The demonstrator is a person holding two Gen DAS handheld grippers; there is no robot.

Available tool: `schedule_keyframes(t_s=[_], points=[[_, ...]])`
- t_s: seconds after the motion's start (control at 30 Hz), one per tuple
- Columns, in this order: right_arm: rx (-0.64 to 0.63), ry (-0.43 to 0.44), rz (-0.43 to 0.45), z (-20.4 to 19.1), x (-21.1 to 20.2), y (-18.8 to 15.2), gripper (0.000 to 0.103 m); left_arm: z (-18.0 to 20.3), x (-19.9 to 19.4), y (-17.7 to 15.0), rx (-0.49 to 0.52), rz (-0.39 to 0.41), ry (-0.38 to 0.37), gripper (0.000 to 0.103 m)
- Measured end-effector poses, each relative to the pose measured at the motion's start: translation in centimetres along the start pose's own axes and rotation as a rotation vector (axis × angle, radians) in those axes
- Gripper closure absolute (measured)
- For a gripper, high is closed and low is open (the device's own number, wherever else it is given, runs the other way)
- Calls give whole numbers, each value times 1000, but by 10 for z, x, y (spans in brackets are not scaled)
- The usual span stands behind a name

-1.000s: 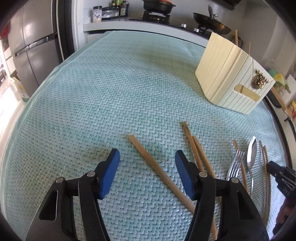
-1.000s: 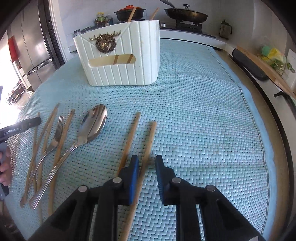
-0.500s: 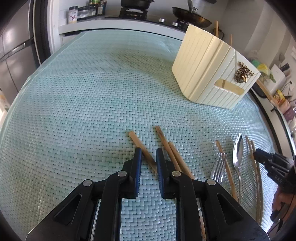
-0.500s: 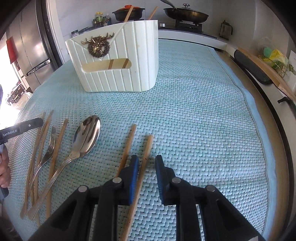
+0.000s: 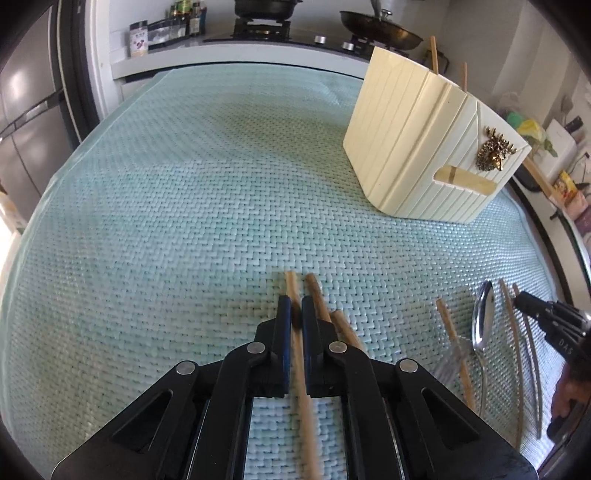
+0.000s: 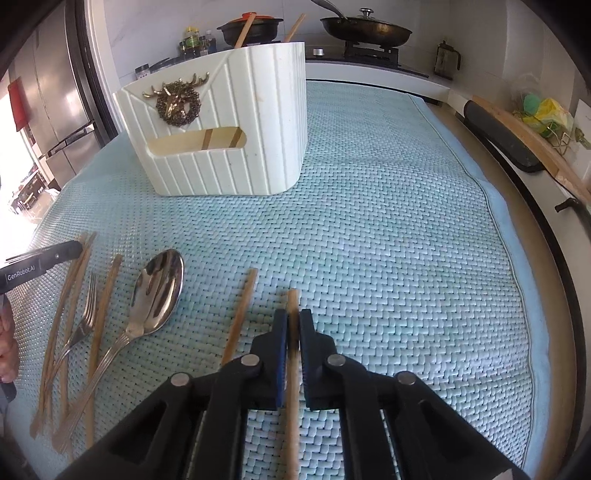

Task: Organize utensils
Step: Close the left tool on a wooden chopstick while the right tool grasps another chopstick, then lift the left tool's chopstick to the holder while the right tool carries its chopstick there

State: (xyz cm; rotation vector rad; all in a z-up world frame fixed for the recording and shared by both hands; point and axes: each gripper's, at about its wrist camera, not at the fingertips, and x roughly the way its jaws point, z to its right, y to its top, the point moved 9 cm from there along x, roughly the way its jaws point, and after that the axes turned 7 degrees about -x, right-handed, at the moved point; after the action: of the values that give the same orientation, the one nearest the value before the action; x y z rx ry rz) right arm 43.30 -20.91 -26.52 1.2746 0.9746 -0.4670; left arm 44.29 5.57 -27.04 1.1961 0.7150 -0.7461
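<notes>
My left gripper (image 5: 293,308) is shut on a wooden chopstick (image 5: 290,286) lifted off the mat. Two more chopsticks (image 5: 314,290) lie just right of it. My right gripper (image 6: 292,321) is shut on another wooden chopstick (image 6: 292,299); one chopstick (image 6: 243,306) lies to its left. The white ribbed utensil holder (image 6: 229,147) with a brass deer badge stands upright at the back, with two chopsticks in it; it also shows in the left wrist view (image 5: 417,147). A spoon (image 6: 159,291), a fork (image 6: 83,314) and several chopsticks lie at the left.
A woven teal mat (image 6: 388,240) covers the table. A stove with pans (image 6: 365,27) and jars stands behind. A fridge (image 6: 55,92) is at the far left. A wooden board (image 6: 532,144) lies along the right counter edge.
My left gripper closed from wide open onto a chopstick and raised it. My right gripper stayed shut on its chopstick and lifted it, nearing the holder.
</notes>
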Motion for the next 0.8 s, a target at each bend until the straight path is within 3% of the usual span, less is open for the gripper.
schedule_keyframes(t_s=[0.1,0.27,0.47,0.63,0.7,0.77,0.8], points=[[30,27,4,7,-1,0,96,-1,-1,6,78,-21,-12,101],[33,58,-16,12,4,-1,96,-2,5,-6,183,-70,38,98],[-30,105,-101,11,8,0,95,-9,-2,-20,221,-79,68,95],[-86,80,-153,11,8,-2,90,-13,-5,-25,219,-81,90,79],[-102,62,-147,10,9,-2,90,-12,-4,-24,210,-85,87,80],[-106,46,-145,6,10,-1,90,-8,-3,-26,209,-101,61,98],[-105,36,-145,5,11,0,91,-8,-1,-23,218,-104,59,98]])
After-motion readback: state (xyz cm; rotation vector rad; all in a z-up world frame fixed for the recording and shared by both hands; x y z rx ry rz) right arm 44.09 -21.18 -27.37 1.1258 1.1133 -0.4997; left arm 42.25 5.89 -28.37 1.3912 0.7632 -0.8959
